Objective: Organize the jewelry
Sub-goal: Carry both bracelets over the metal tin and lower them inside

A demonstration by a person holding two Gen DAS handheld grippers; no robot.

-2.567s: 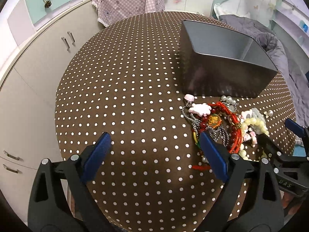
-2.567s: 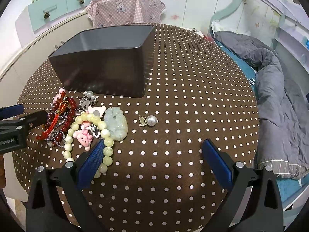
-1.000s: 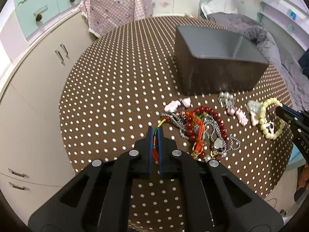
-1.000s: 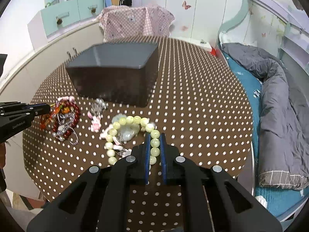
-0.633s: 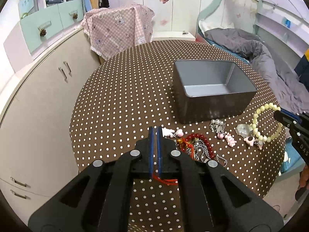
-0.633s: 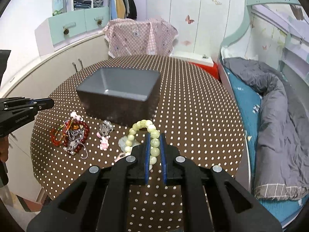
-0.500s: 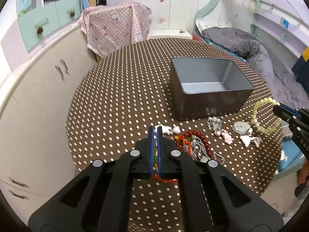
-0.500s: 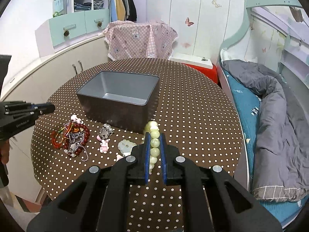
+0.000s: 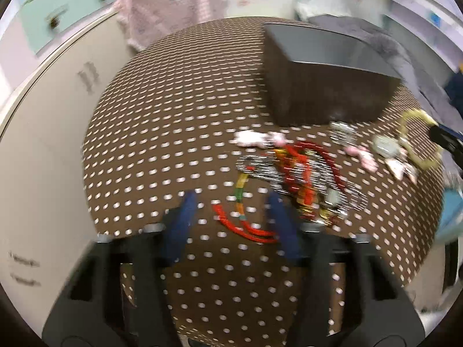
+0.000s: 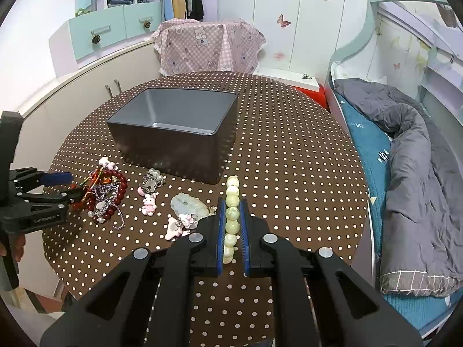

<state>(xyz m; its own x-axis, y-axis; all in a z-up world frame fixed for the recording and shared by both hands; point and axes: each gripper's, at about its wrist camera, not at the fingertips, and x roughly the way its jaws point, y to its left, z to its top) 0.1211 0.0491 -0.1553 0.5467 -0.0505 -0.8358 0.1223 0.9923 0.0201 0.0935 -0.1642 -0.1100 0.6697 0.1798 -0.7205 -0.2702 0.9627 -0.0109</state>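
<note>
My right gripper is shut on a pale green bead bracelet and holds it above the table in front of the grey box. My left gripper is open, low over the table, its fingers either side of a red and multicoloured cord bracelet that lies loose. In the right wrist view the left gripper sits at the left by a tangle of red beads and chains. The left wrist view is blurred; the grey box shows at the upper right.
Pink charms, a jade pendant and a silver piece lie on the dotted brown round table. A bed with a grey quilt is to the right, white cabinets to the left.
My left gripper has opened and dropped low; the cord bracelet it held now lies on the table. My right gripper has lifted the green bracelet higher.
</note>
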